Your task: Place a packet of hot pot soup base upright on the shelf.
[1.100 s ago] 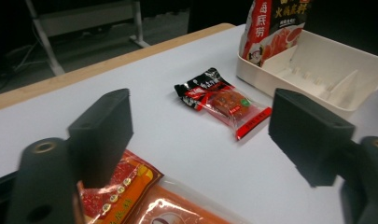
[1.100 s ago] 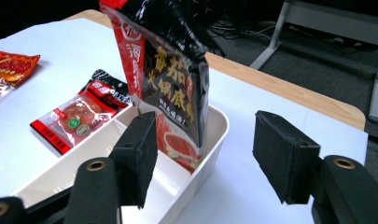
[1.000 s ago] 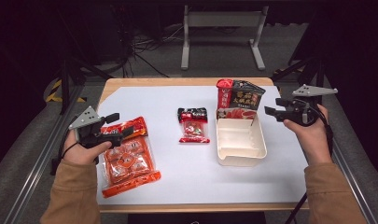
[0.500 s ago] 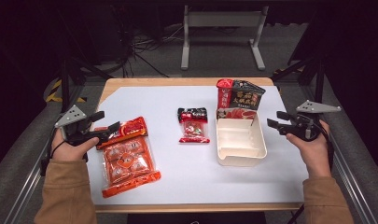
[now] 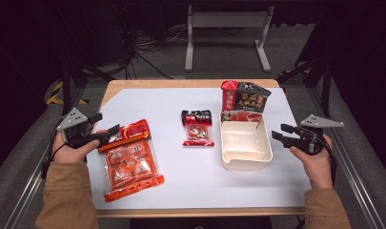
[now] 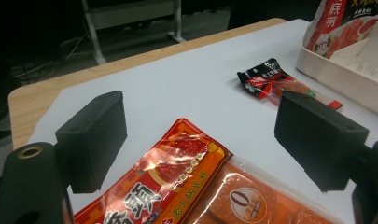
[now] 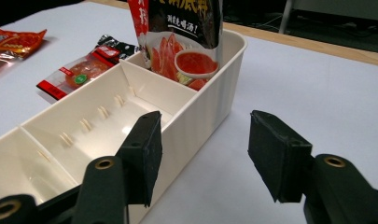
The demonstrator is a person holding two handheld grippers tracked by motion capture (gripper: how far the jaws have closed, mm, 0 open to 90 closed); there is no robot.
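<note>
The left gripper sits at the near left of the table, its jaws spread wide with nothing between them. In the left gripper view the two black jaws stand either side of the top edge of a large orange packet, above it and not touching it as far as the view shows. In the high view the jaw tips are right at that packet's upper left corner, and the packet lies flat, running back toward the person from there. Ahead of this gripper and to its right lies a small red and black packet, flat on the white table cover, well apart from the orange one.

The right gripper hangs just off the right side of a cream tray, its jaws also wide apart and holding nothing. In the right gripper view its left jaw stands in front of the tray's wall, the other jaw over bare table beside it; whether either touches the tray I cannot tell. The tray is split into compartments. The one farthest from this gripper holds an upright black and red pouch, leaning against the far wall; the nearer compartments have nothing in them. Beyond the tray lies the small packet.
</note>
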